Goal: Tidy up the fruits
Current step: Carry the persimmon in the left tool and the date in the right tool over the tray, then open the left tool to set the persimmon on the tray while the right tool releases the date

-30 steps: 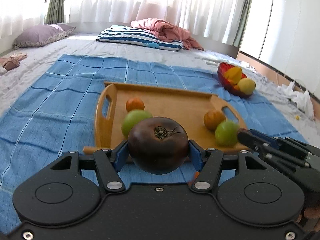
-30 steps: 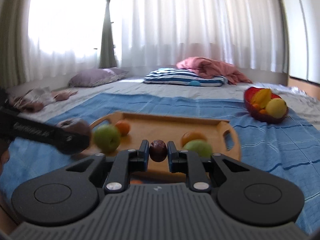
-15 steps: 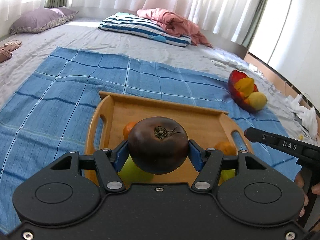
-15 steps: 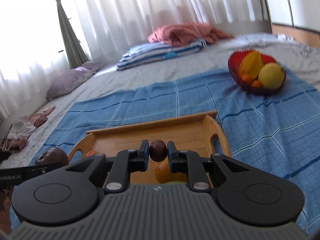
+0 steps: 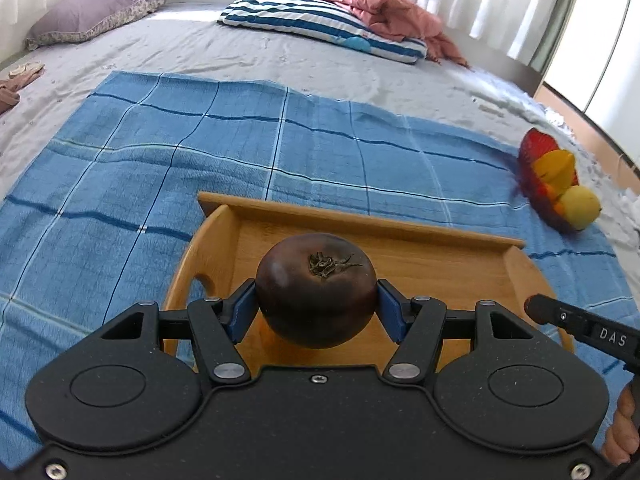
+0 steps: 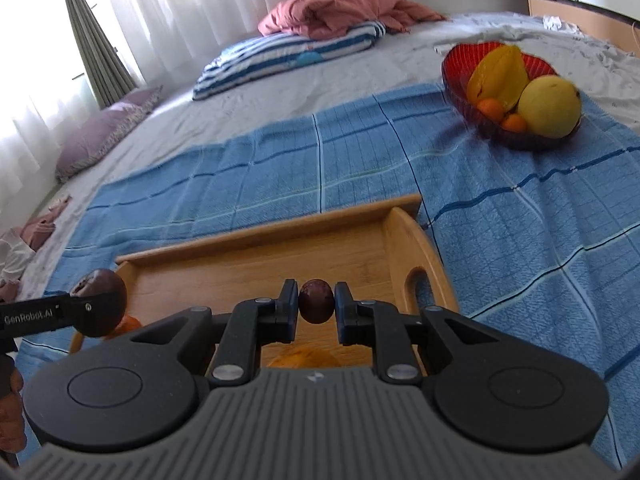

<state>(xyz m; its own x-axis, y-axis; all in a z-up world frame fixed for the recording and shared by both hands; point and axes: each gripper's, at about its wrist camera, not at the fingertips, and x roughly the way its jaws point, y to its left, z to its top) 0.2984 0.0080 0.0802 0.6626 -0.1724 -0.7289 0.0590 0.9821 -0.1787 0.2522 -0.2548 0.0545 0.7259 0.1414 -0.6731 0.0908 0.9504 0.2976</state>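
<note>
blue blanket (image 5: 120,184) | left tool (image 5: 316,308) clamps dark round tomato (image 5: 316,292) | right tool (image 6: 316,308) pinches small plum (image 6: 316,306)

White letters "DAS" stand on the black finger of the right gripper (image 5: 592,330), entering the left wrist view at four o'clock. "GenRobot.AI" is printed in pale type along the finger of the left gripper (image 6: 52,314), at nine o'clock in the right wrist view.
</note>
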